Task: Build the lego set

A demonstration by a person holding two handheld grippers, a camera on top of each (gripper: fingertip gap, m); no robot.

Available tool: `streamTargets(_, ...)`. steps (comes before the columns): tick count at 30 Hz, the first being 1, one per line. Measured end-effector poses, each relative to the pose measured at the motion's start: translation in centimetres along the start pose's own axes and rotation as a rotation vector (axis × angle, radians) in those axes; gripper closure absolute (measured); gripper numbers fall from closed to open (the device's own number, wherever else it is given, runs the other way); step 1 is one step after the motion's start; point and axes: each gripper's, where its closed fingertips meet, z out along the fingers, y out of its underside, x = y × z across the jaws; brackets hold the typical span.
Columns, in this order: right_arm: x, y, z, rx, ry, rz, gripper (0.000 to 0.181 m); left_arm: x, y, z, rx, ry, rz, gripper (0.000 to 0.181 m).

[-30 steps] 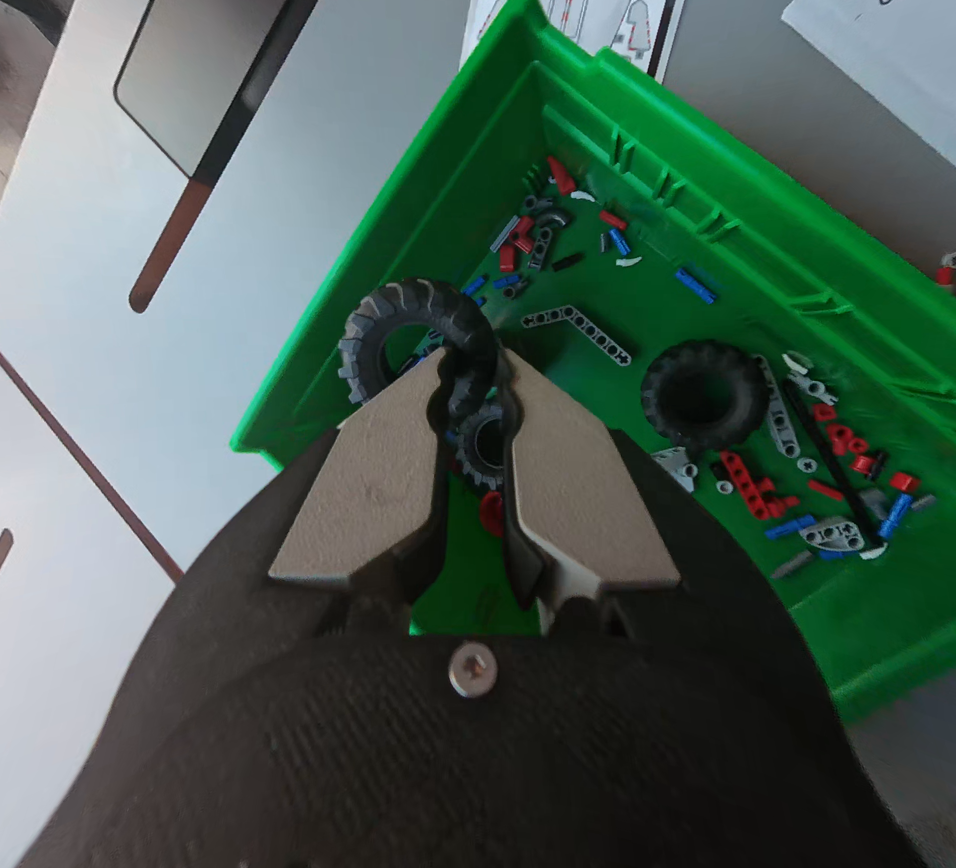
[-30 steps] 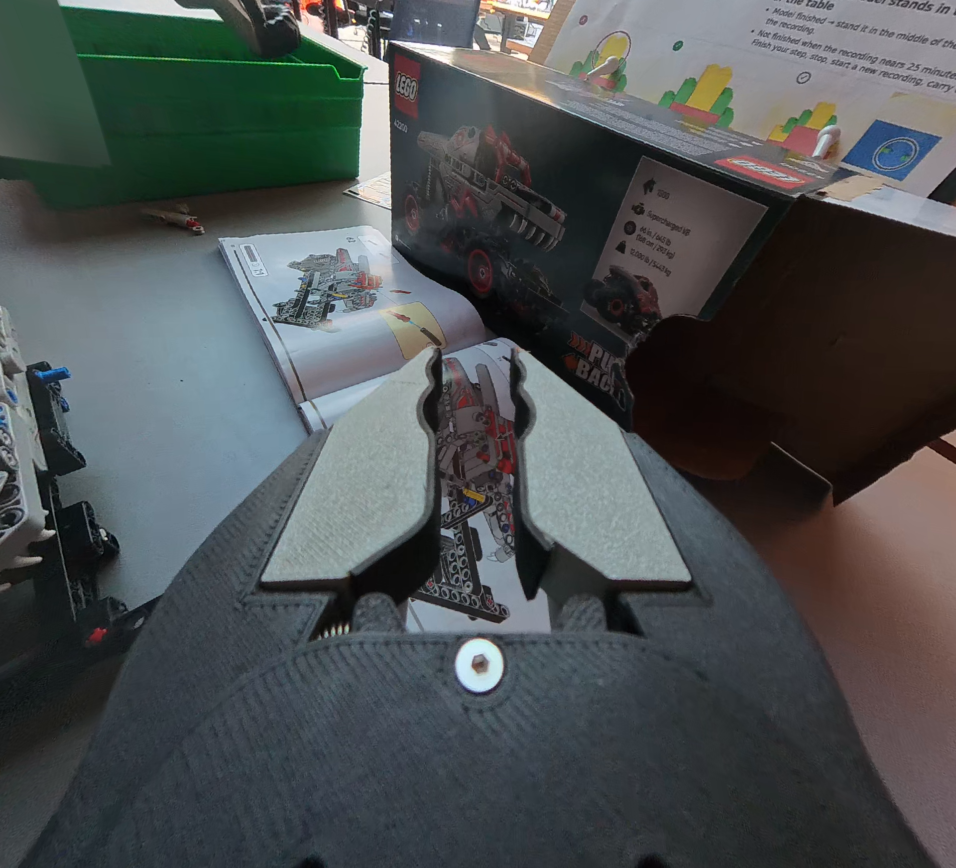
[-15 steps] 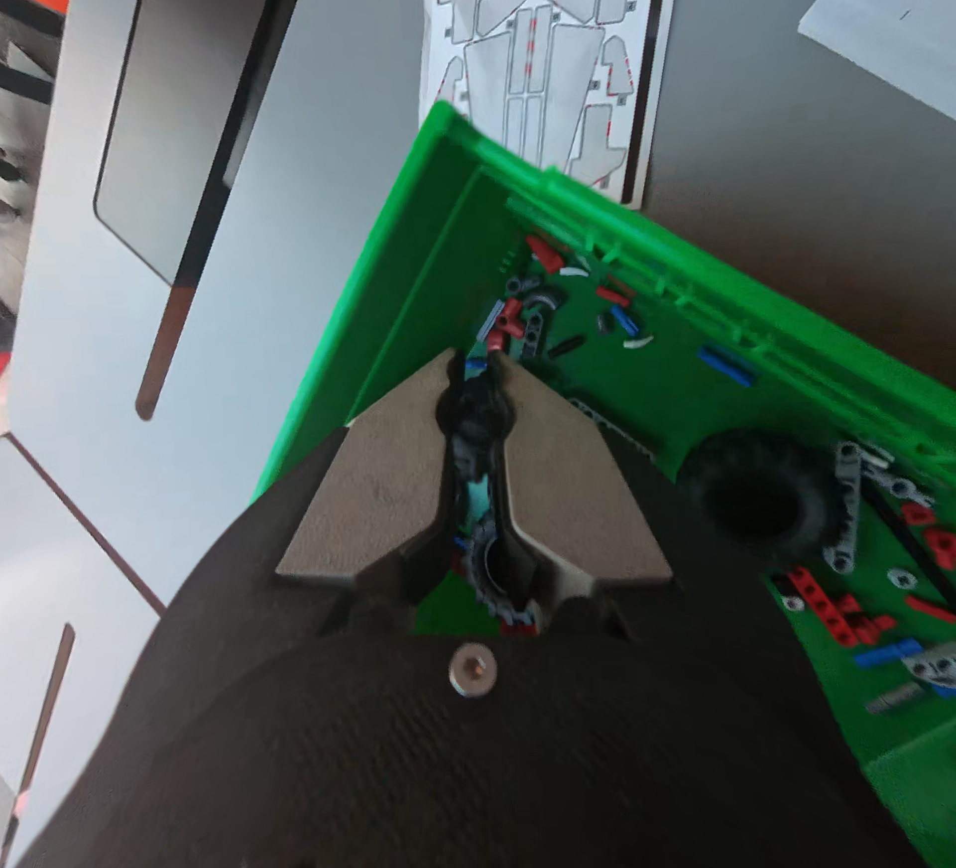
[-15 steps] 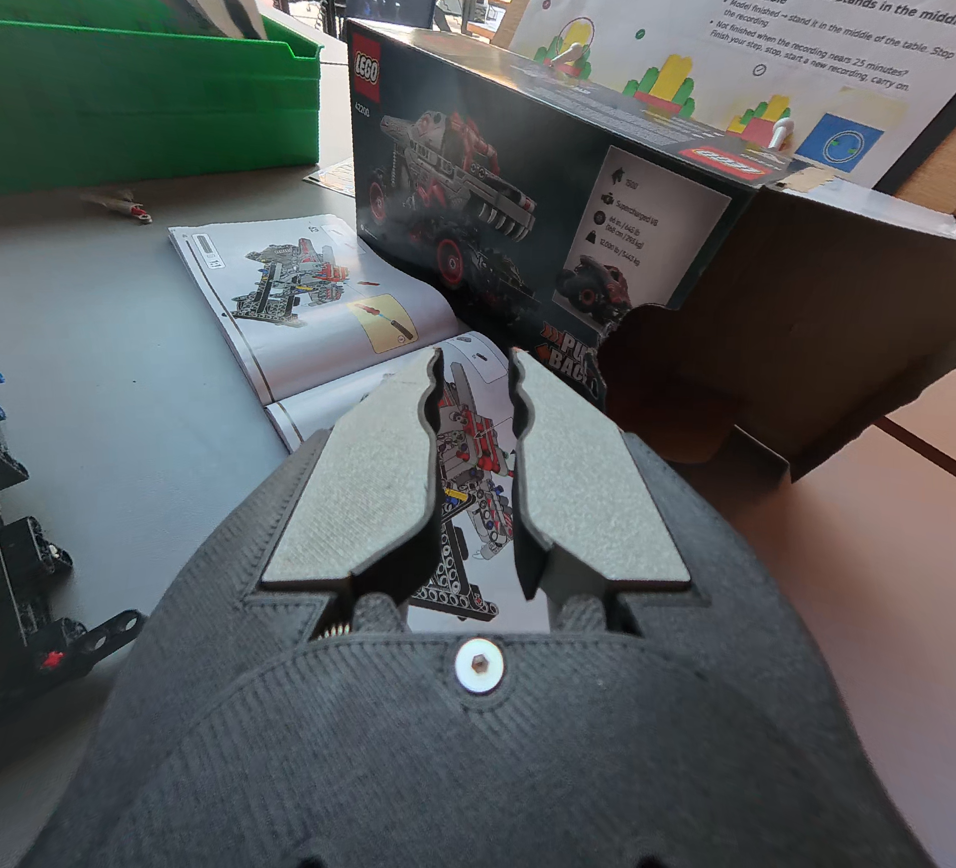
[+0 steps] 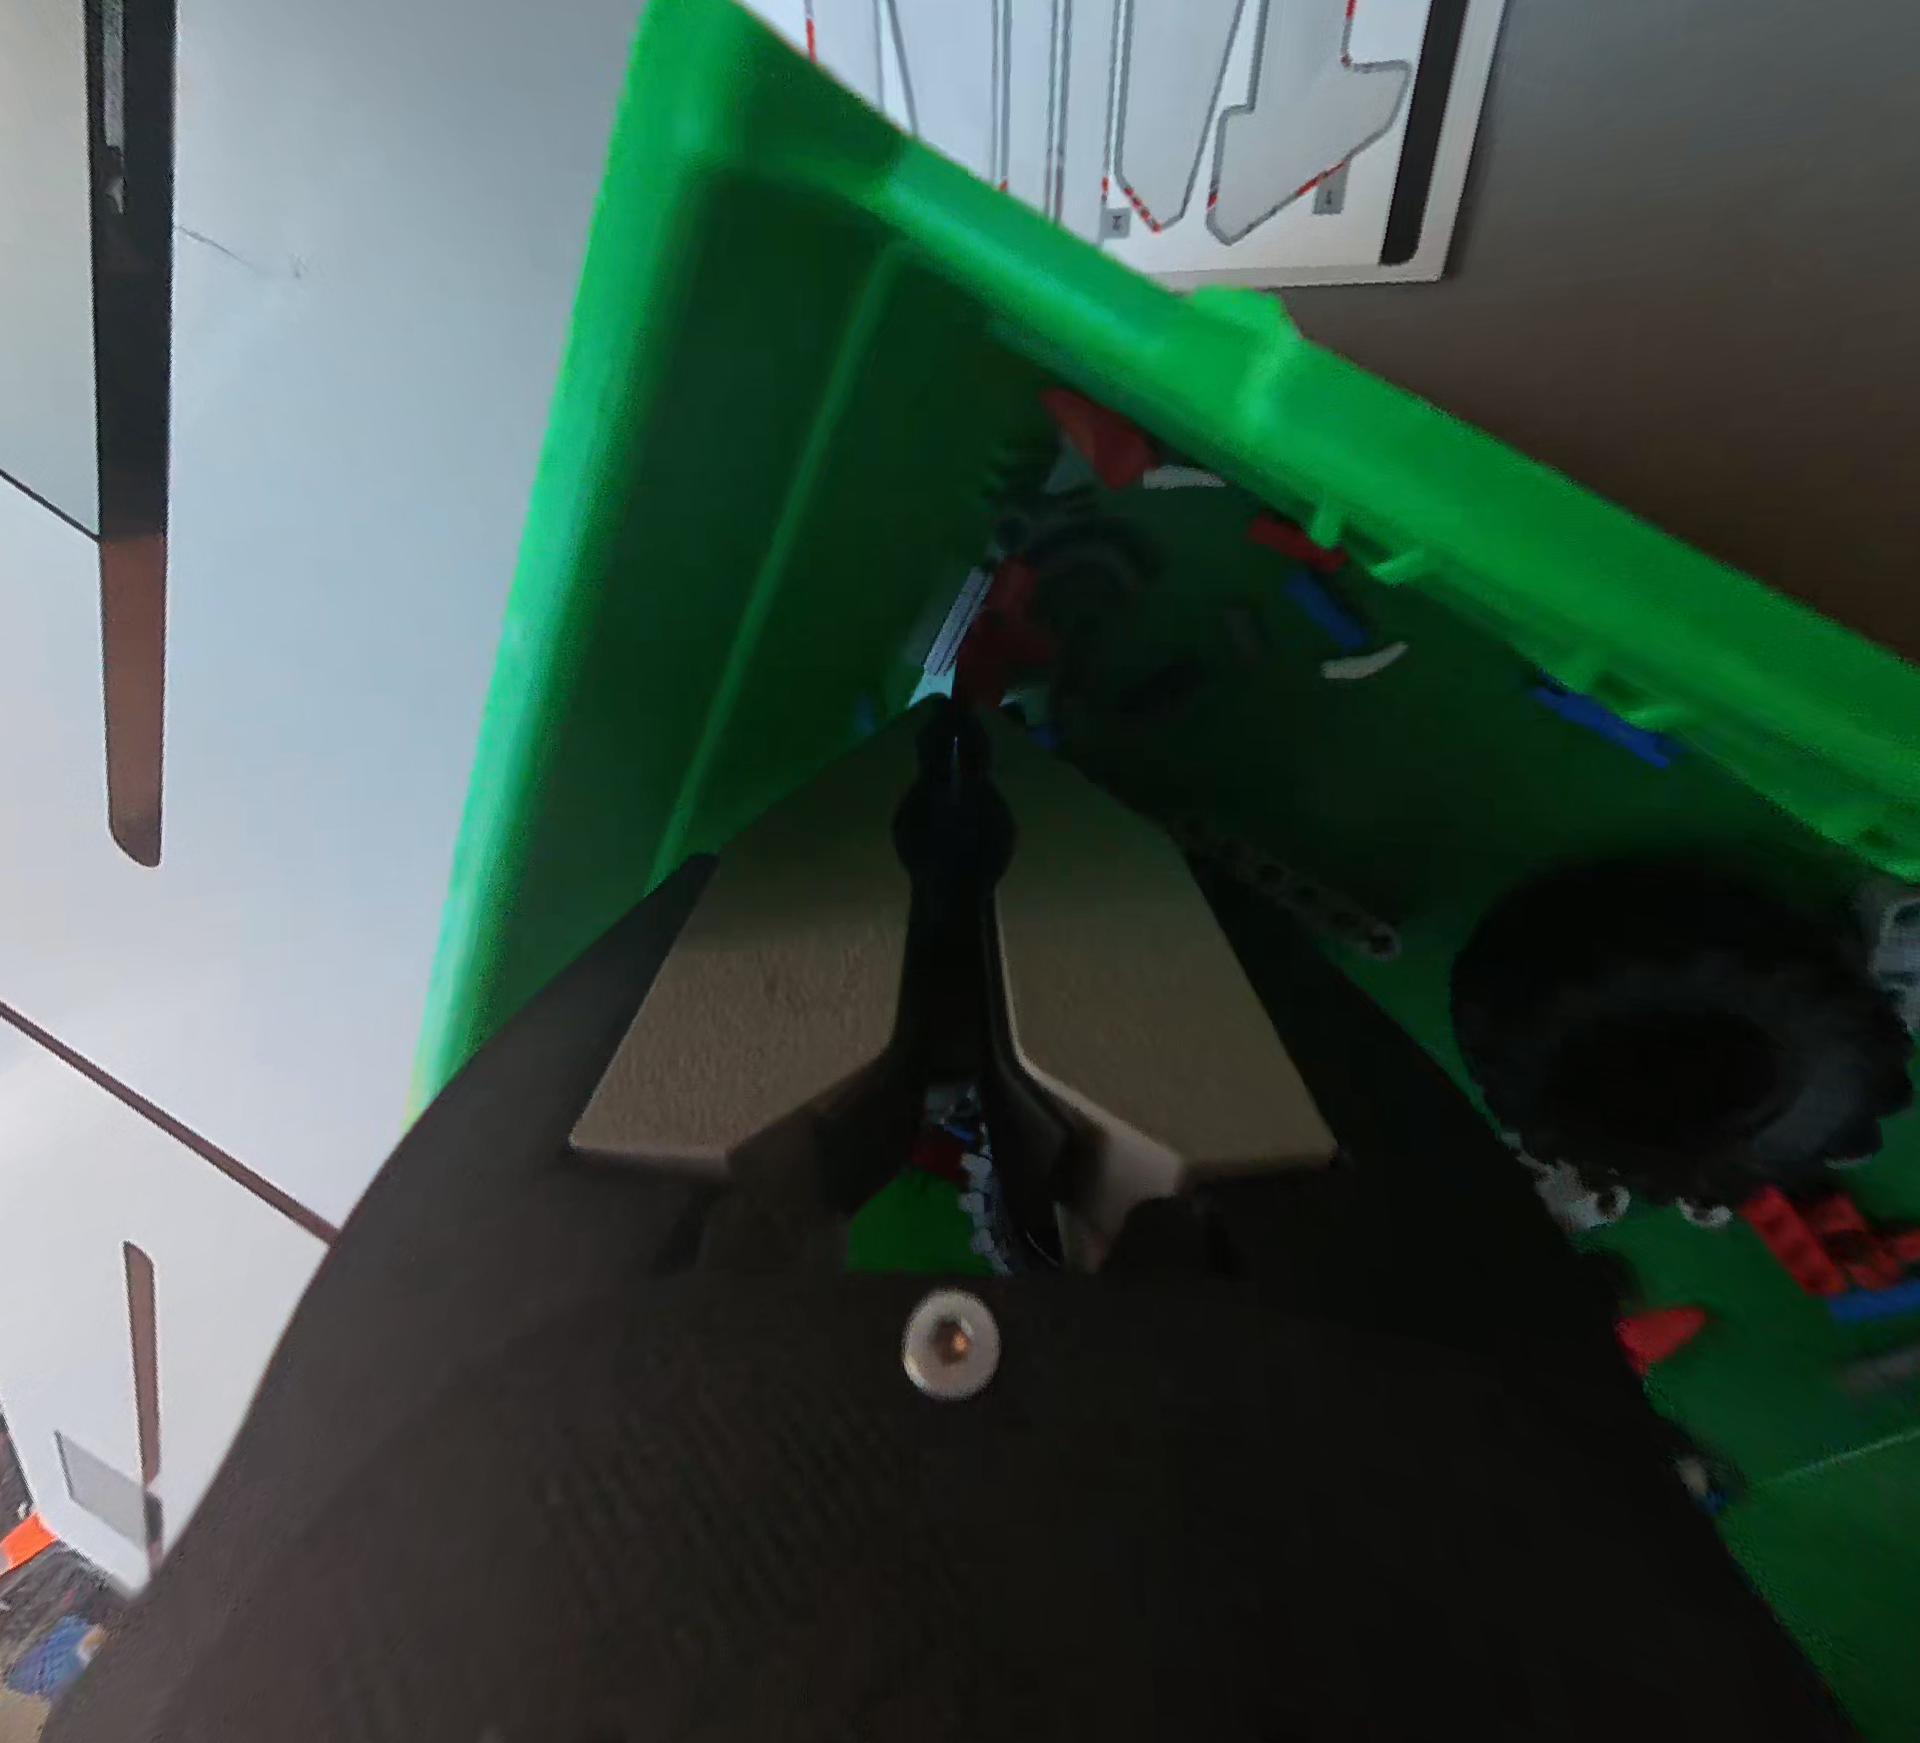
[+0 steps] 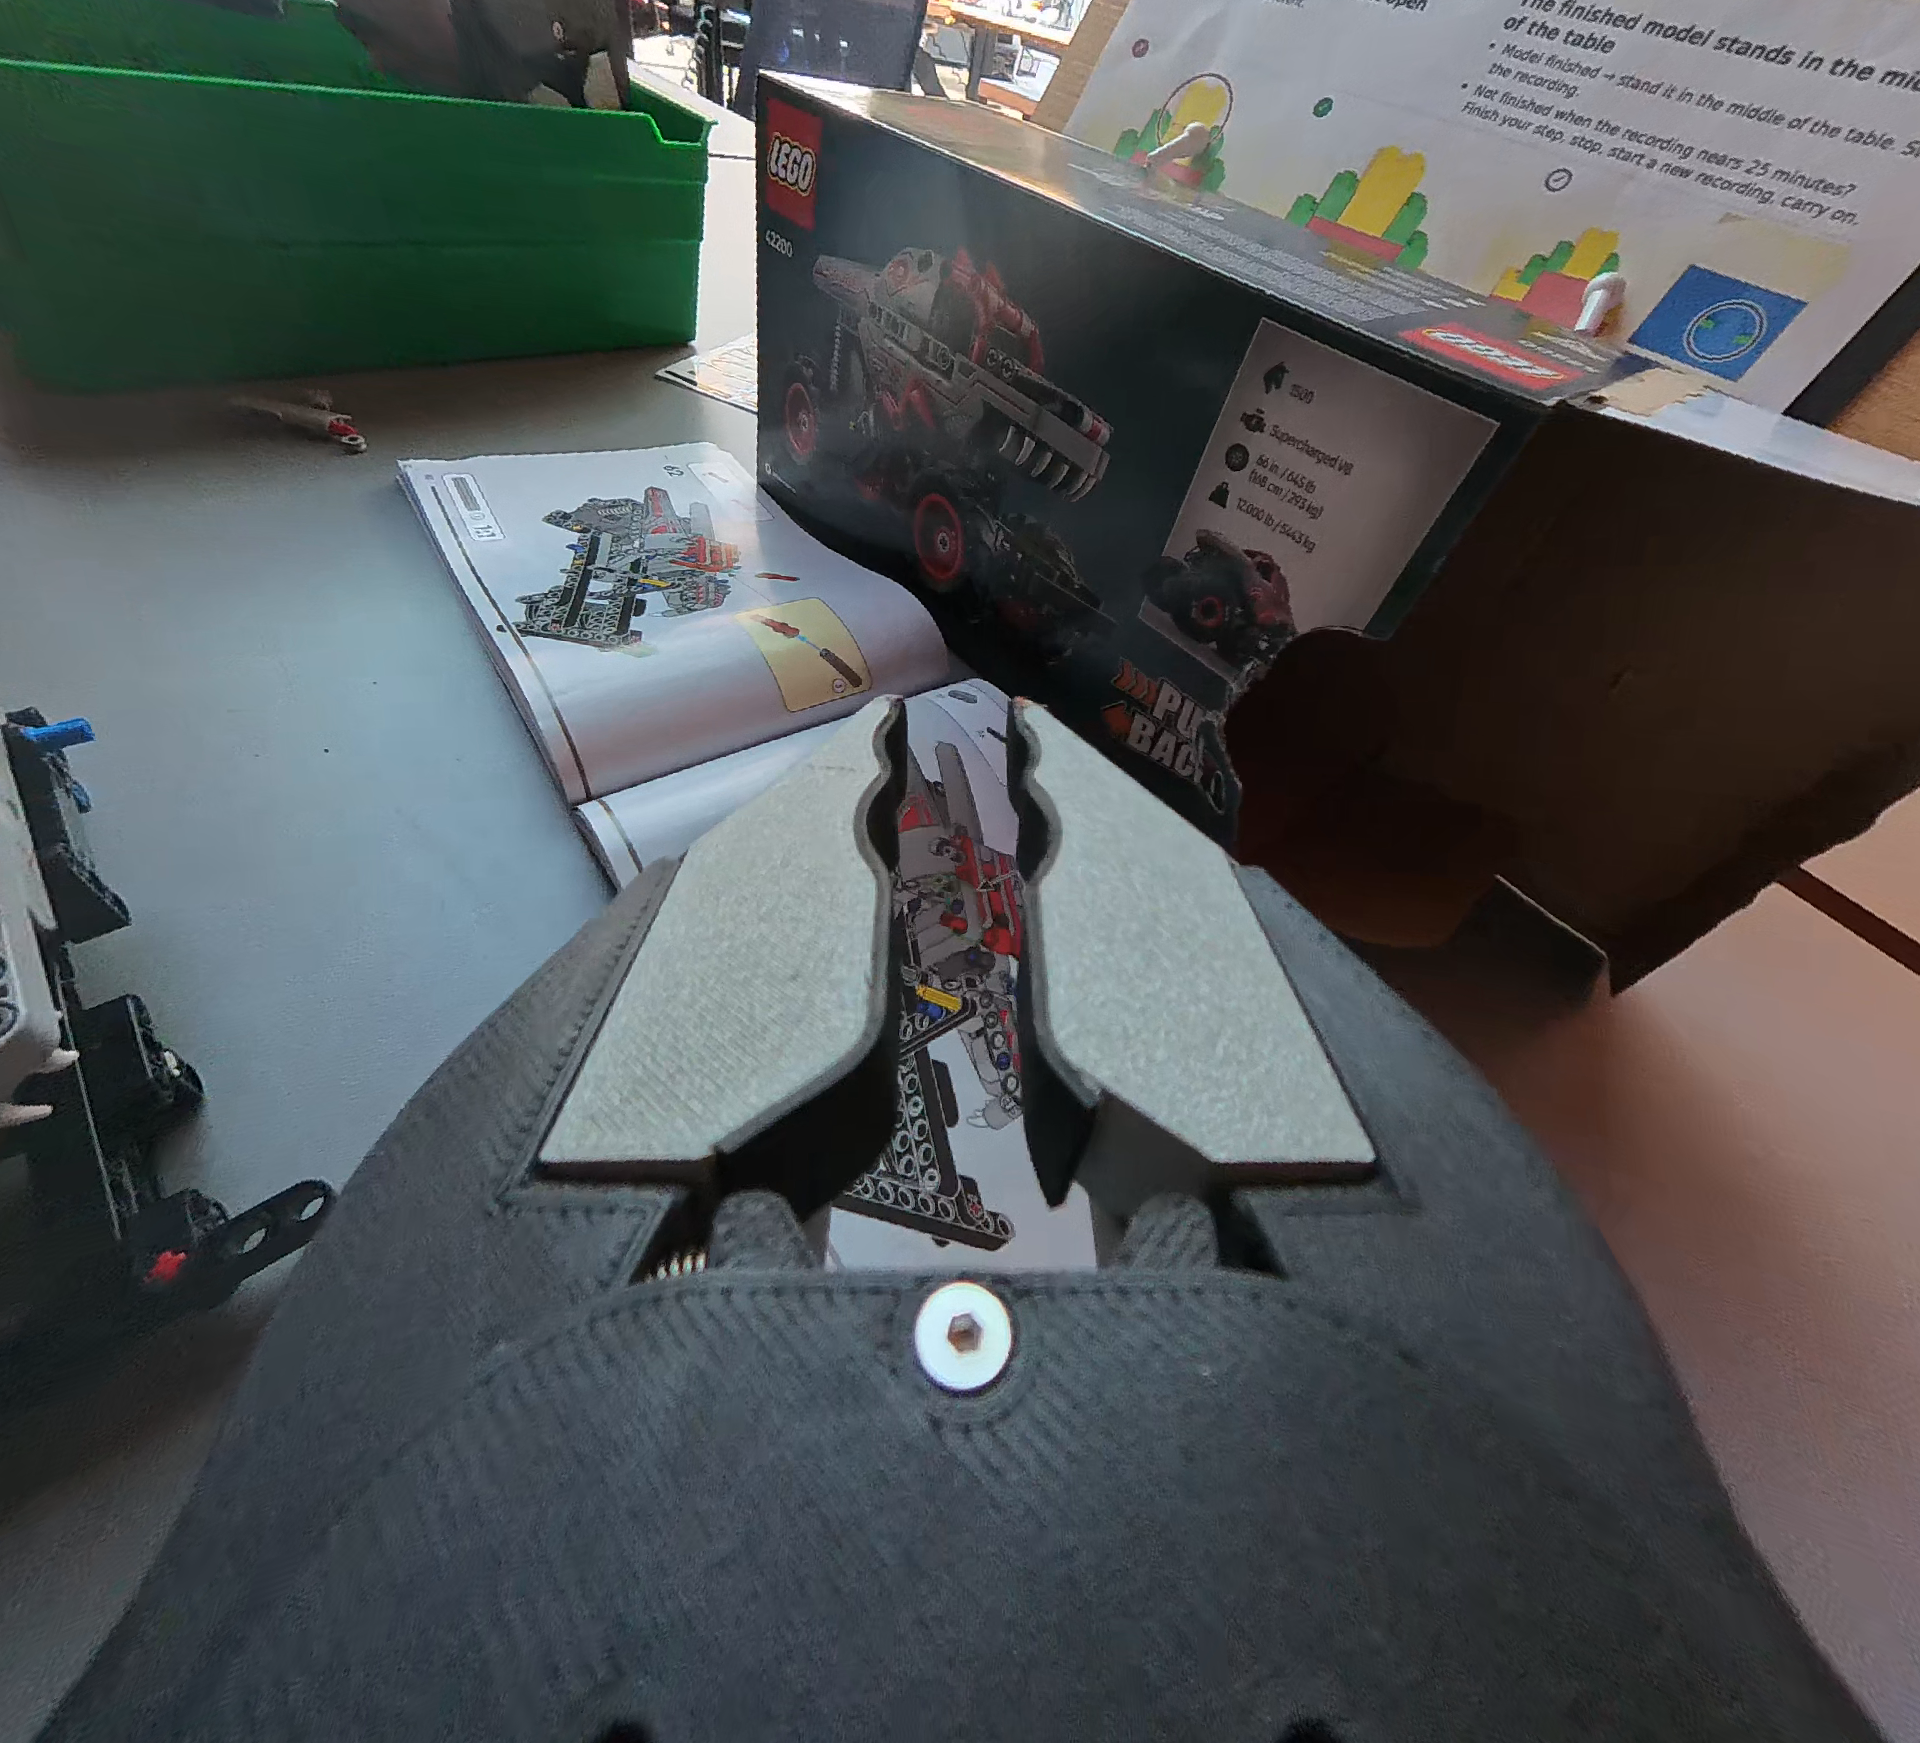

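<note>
a black tyre [image 5: 951, 820] is pinched in the left gripper [image 5: 954, 737] over the green bin [image 5: 1039, 259], probably for fitting, while the right gripper [image 6: 951, 717] is held slightly apart, empty.

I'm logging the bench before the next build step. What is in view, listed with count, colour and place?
bin: one, green, holds loose pieces
tyre: one in the bin, black
sticker sheet: one, white, behind bin
booklet: one, open, mid-table
set box: one, dark, beside booklet
model: one, black, partly built, table's left
poster: one, white, behind box
left gripper: nearly closed on something dark
right gripper: open, empty, over booklet
</note>
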Motion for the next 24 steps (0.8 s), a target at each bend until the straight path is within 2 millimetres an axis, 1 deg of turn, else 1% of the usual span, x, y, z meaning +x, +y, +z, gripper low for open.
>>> streamTargets(2,-0.1,0.0,0.0,0.0,-0.01,0.002,0.166,-0.1,-0.5,-0.1,0.034,-0.001,0.003,0.181)
streamTargets(4,-0.4,-0.1,0.0,0.004,-0.02,0.003,0.167,-0.3,-1.4,0.0,0.071,-0.028,-0.002,0.181)
streamTargets(6,-0.6,-0.2,0.0,0.006,-0.027,0.0,0.167,-0.3,-2.5,0.1,0.125,-0.091,0.061,0.181)
streamTargets(8,-0.7,-0.1,0.0,0.005,-0.03,-0.003,0.167,-0.2,-2.8,0.3,0.107,-0.126,0.095,0.181)
streamTargets(10,-0.8,-0.1,0.0,0.005,-0.032,0.0,0.167,-0.2,-2.8,0.4,0.092,-0.115,0.068,0.181)
streamTargets(13,-0.7,-0.1,0.0,0.005,-0.036,0.009,0.167,-0.4,-3.0,0.5,0.143,-0.062,-0.002,0.181)
streamTargets(15,-0.7,-0.2,0.0,0.007,-0.039,0.013,0.167,-0.4,-2.8,0.5,0.163,-0.008,-0.055,0.181)
streamTargets(16,-0.8,-0.2,0.0,0.008,-0.04,0.013,0.167,-0.1,-2.3,0.5,0.142,0.043,-0.072,0.181)
streamTargets(17,-0.8,-0.2,0.0,0.007,-0.041,0.013,0.167,-0.1,-1.1,0.8,0.067,0.074,-0.074,0.168)
streamTargets(18,-0.9,-0.2,0.0,0.006,-0.044,0.012,0.167,-0.2,-0.5,0.8,0.042,0.09,-0.068,0.17)
streamTargets(20,-1.0,-0.2,0.0,0.005,-0.047,0.009,0.167,-0.4,0.3,0.7,0.032,0.109,-0.047,0.168)
streamTargets(24,-1.1,-0.1,0.1,0.001,-0.055,0.01,0.167,-0.5,0.1,0.7,0.091,0.095,-0.031,0.164)
